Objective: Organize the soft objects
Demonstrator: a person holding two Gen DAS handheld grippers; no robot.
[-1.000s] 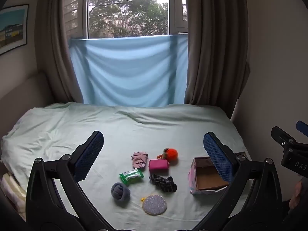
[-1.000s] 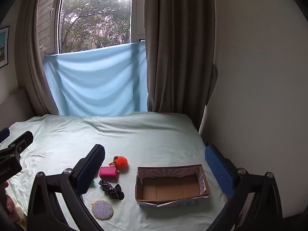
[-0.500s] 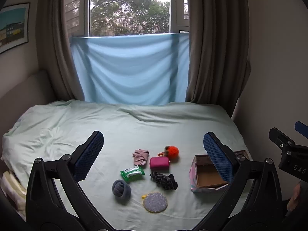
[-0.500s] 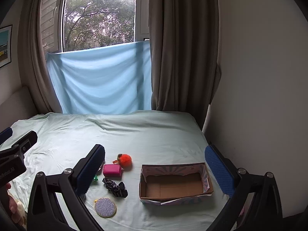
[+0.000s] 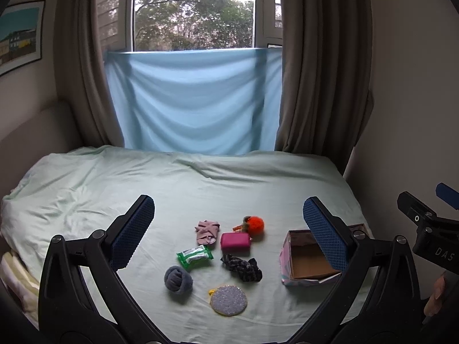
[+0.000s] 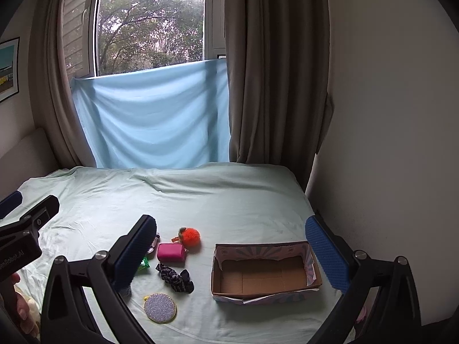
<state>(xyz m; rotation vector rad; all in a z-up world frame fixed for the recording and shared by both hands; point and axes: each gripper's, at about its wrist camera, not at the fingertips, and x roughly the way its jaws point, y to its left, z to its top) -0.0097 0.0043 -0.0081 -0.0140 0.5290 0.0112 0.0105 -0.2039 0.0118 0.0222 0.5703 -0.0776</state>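
Note:
Several soft items lie in a cluster on the pale green bed sheet point(image 5: 200, 189): an orange pompom point(image 5: 254, 223), a pink pouch point(image 5: 235, 240), a mauve cloth point(image 5: 207, 230), a green wipes pack point(image 5: 195, 255), a dark scrunchie point(image 5: 241, 263), a grey sock ball point(image 5: 178, 279) and a glittery round pad point(image 5: 228, 299). An open cardboard box point(image 6: 264, 272) stands to their right with nothing inside. My left gripper point(image 5: 229, 232) is open, held above the cluster. My right gripper point(image 6: 232, 255) is open too, above the box and pouch point(image 6: 170, 253).
The bed's right edge runs along a white wall point(image 6: 387, 143). Brown curtains point(image 6: 272, 71) and a blue cloth point(image 5: 195, 106) hang at the window behind the bed. A headboard point(image 5: 28, 132) stands at left. A person's fingers point(image 6: 23, 309) hold the left gripper.
Both cameras have tilted slightly upward and drawn back a little, so the objects and box sit lower in view. Nothing on the bed has moved; both grippers stay open.

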